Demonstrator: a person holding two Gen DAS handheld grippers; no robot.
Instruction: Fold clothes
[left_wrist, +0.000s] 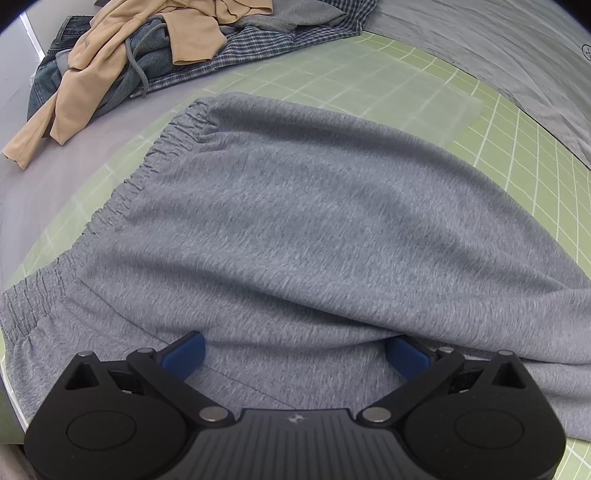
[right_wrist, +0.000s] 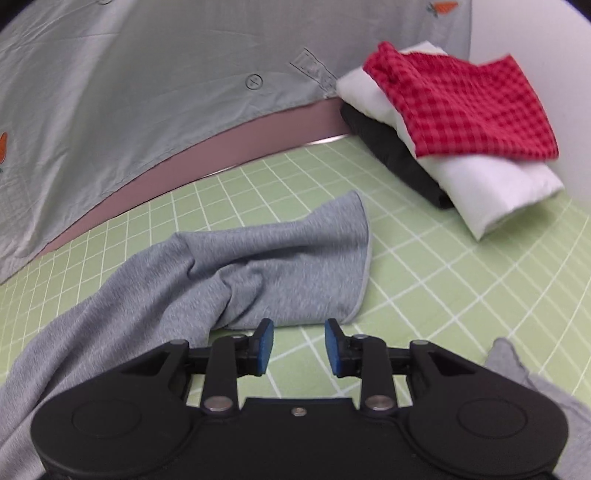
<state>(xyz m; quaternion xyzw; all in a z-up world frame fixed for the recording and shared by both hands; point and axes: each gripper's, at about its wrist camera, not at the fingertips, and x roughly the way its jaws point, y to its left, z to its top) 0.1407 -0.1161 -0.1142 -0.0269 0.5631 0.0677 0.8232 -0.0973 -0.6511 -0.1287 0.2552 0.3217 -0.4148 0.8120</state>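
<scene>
Left gripper wide open over grey sweatpants; right gripper part-open, empty, short of leg cuff. Risk: pinching one layer only, fold skews.

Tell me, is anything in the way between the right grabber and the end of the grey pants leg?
Nothing visible is. The open right gripper sits just short of the grey sweatpants leg's hem, with only bare green grid mat between them. The folded pile topped with red checked cloth lies off to the side.

Bright, even indoor light, soft shadows, strong fisheye bending at edges, slight blur.
</scene>
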